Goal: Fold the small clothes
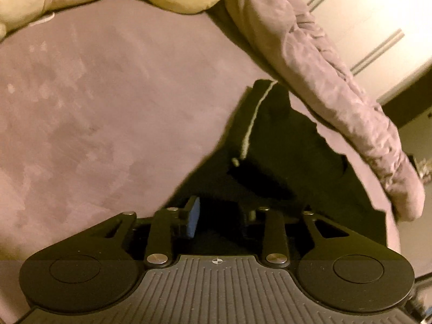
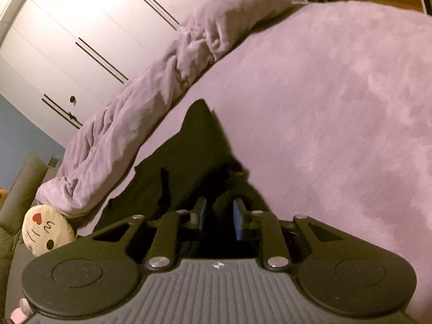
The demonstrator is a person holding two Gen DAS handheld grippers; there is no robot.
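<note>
Left wrist view showed the black garment lying on the mauve bed cover, near the edge with the rolled blanket. The left gripper stood released above it. The right gripper was slightly parted; whether it pinched fabric, I cannot tell.

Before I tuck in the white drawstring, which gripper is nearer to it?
Probably left. The left gripper has the white drawstring ahead of its fingers on the black garment; the right gripper faces a plain corner, drawstring unseen.
</note>
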